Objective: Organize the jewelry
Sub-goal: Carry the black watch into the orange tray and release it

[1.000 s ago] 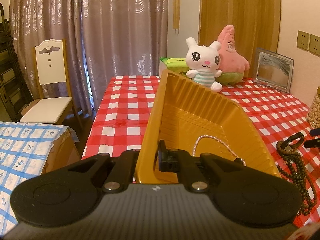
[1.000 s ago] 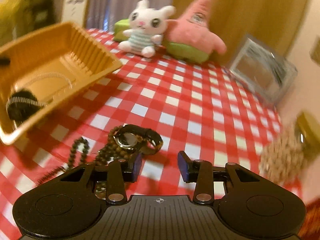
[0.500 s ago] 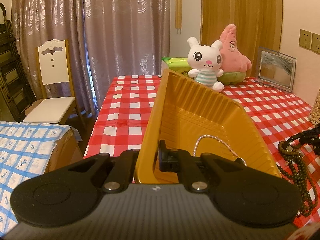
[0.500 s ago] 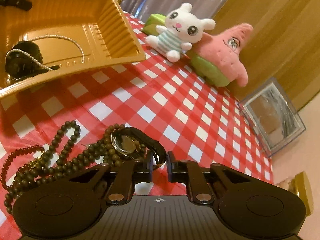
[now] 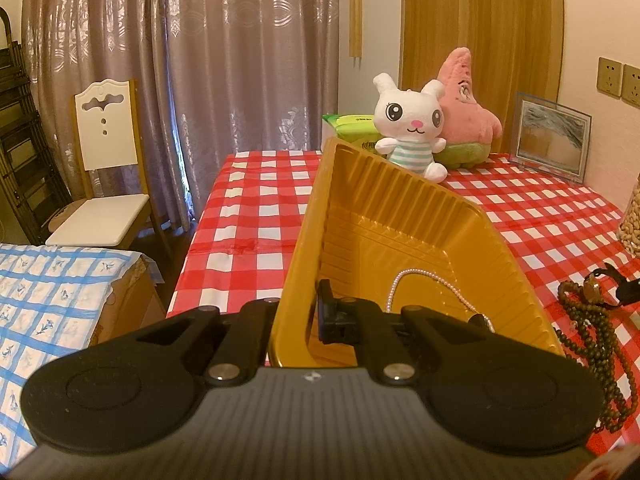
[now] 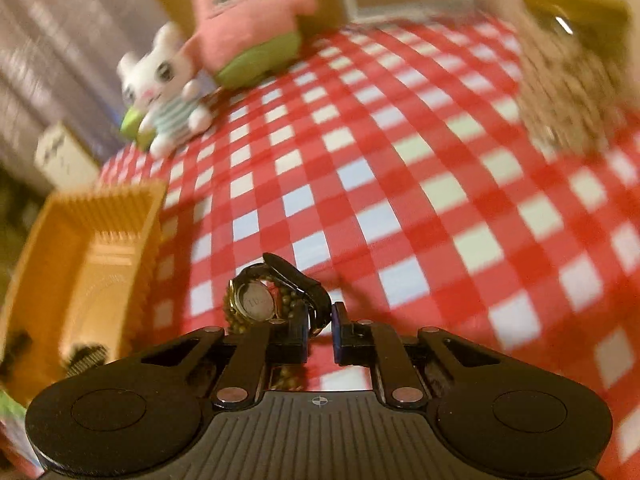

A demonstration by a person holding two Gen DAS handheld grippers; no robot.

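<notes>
1. Left wrist view: the left gripper (image 5: 298, 316) was seen clamped on the near wall of a yellow tray (image 5: 460, 216), one finger outside the wall and one inside, with the tray tipped up at an angle above the red checked tablecloth (image 5: 256, 200).
2. A pearl necklace (image 5: 436, 280) was seen lying inside the tray, on its floor near the gripped end.
3. A string of dark beads (image 5: 600, 336) was seen on the cloth just beside the tray's right side, with a watch (image 5: 596, 286) at its upper end.
4. Right wrist view: the right gripper (image 6: 320, 330) was seen nearly closed, its jaws pinched on the black strap of the watch (image 6: 256, 300); the round case stood just ahead of the left finger, with dark beads (image 6: 290, 304) bunched against it.
5. Much of this frame was blurred; the tray (image 6: 80, 248) was made out at the left, near the watch.
6. A white rabbit toy (image 5: 412, 128) and a pink star toy (image 5: 468, 112) were seen at the far end of the table.
</notes>
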